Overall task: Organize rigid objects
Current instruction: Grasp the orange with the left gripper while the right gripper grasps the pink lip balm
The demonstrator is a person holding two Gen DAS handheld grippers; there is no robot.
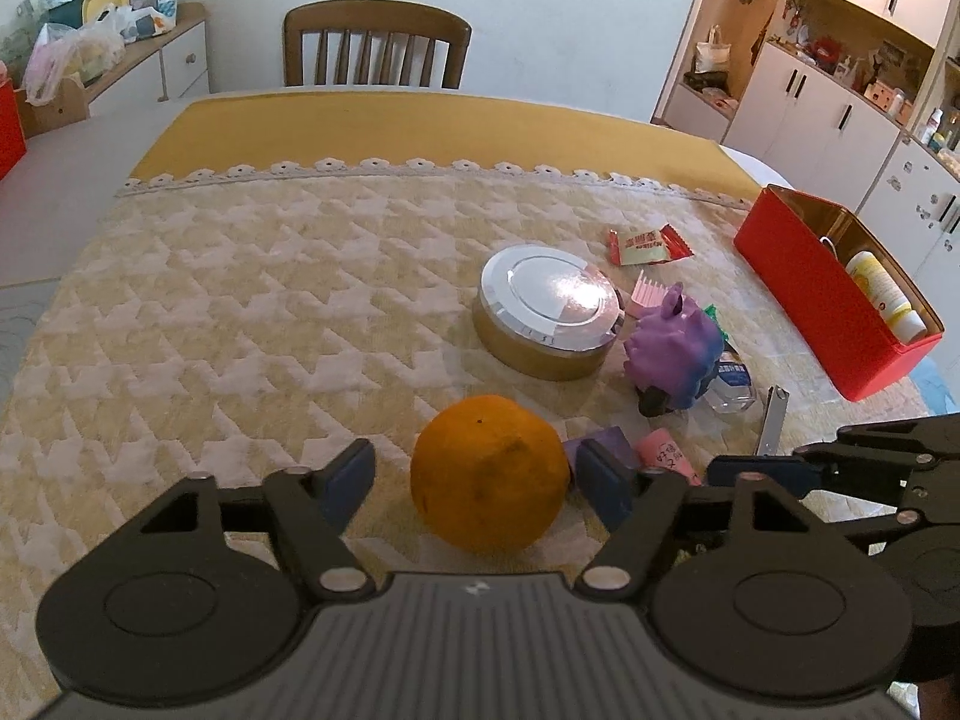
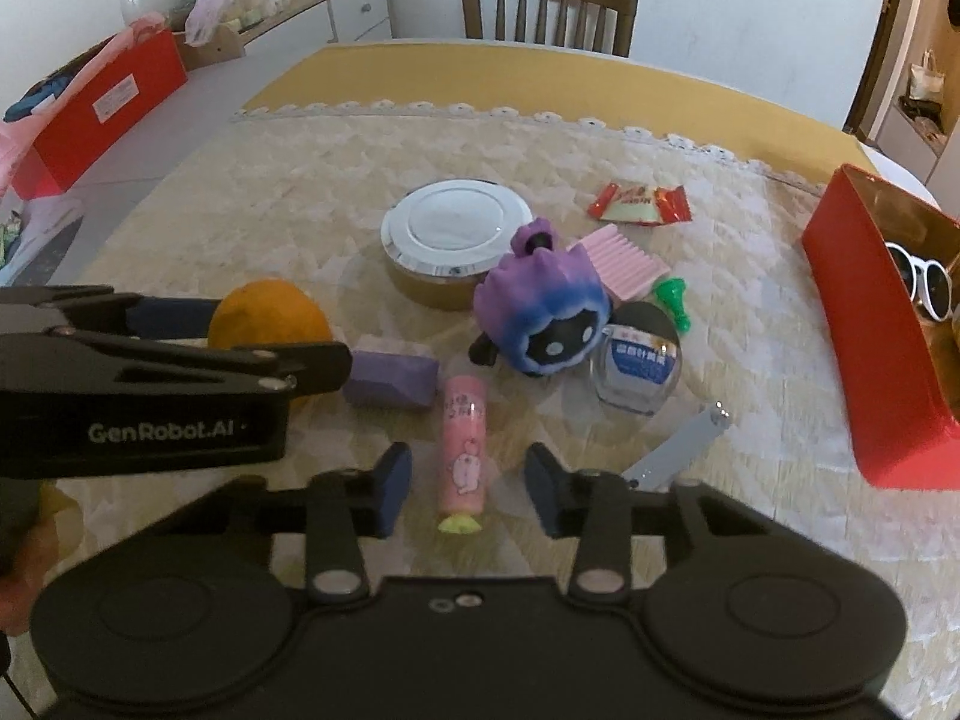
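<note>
My left gripper stands spread around the orange, a pad on either flank and neither quite touching, on the quilted tablecloth. My right gripper is likewise spread, straddling the near end of the pink tube, which lies lengthwise between the pads without contact.

I judge the orange firm but rounded, with a pebbled skin that should hold; the widest middle is the place to squeeze, gently, since it may roll. The tube looks light, stiff and slick, best pinched across its body rather than at the crimped yellow tail.

Just beyond lie a purple block, a plush toy, a small clear jar, a pink comb, a green piece, a nail clipper, a round silver-lidded tin and a red snack packet. The red box, open-topped and already holding a bottle and sunglasses, sits by the table's right edge, and I take it to be the destination. The left half of the cloth offers open room; my two grippers are close, so lifting one at a time seems wise.
</note>
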